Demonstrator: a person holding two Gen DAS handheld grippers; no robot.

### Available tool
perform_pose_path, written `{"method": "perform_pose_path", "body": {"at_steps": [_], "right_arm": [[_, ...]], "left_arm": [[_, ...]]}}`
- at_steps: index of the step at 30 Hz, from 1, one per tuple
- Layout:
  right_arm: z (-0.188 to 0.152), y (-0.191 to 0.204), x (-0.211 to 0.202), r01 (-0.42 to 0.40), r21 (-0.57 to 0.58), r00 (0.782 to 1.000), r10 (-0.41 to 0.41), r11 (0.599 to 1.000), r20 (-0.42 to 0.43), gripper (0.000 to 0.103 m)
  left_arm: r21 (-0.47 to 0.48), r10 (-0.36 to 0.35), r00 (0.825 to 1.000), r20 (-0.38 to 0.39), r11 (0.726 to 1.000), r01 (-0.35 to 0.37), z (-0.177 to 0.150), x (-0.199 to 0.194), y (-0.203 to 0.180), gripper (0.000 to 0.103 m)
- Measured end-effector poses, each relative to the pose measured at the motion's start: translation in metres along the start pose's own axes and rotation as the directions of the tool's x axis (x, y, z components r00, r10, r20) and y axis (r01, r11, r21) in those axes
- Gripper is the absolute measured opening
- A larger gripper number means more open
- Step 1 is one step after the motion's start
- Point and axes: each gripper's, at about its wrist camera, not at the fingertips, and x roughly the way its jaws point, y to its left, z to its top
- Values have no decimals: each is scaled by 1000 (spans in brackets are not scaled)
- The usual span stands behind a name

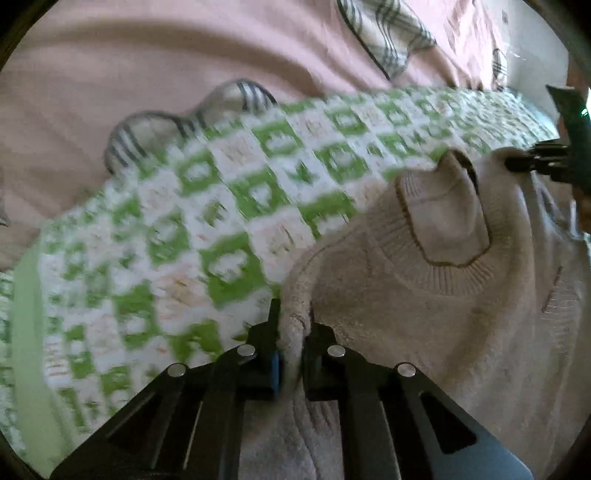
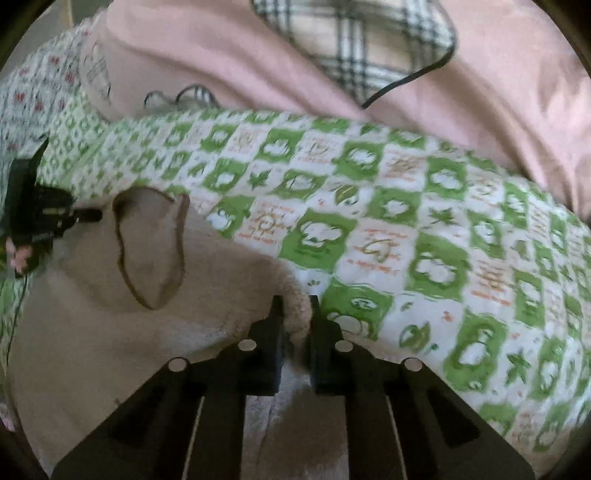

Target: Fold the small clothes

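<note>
A small beige knit sweater [image 1: 424, 314] with a brown-edged neck opening [image 1: 443, 214] lies on a green-and-white checked quilt [image 1: 221, 206]. My left gripper [image 1: 293, 325] is shut on the sweater's left shoulder edge. My right gripper [image 2: 295, 321] is shut on the sweater [image 2: 129, 332] at its other shoulder edge, with the neck opening [image 2: 151, 251] to its left. Each gripper shows in the other's view: the right one at the far right [image 1: 535, 162], the left one at the far left [image 2: 55, 214]. The sweater's lower part is hidden below the grippers.
A pink sheet [image 1: 147, 66] lies beyond the quilt [image 2: 424, 229], with a plaid pillow [image 1: 384, 33] at the top, also in the right wrist view [image 2: 354, 37]. A plaid fabric piece [image 1: 184, 122] pokes out at the quilt's far edge. A red-patterned cloth [image 2: 33, 96] is at the left.
</note>
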Motion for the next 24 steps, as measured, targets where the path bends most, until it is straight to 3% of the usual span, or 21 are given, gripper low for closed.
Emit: {"method": "perform_pose_path", "body": {"at_steps": [5,12,18,19,21,24], "right_arm": [[20,-5,-20,82,87,991,-90,993,101,9],[23,-10,29,173,170,982,-183,970,48,9],[26,-11,37,193,174,979,-202,966,35,11],[26,-14,34,168,191,983,-179,967,42,13],[24,-17,24,159,213,984,-172,964,44,33],[13,-23,-7,194,233,975,-214,953,66,52]], "left_arm": [[-121,97,992,83,989,-87,18,-18,18,6],[-197,169,986,8,967,-164,14,28,28,6],[-198,207,978,-17,958,-207,8,39,25,8],[-197,209,977,-29,957,-211,8,38,25,12],[-221,195,980,-36,955,-198,12,36,27,19],[-264,227,973,-40,937,-229,15,14,34,40]]}}
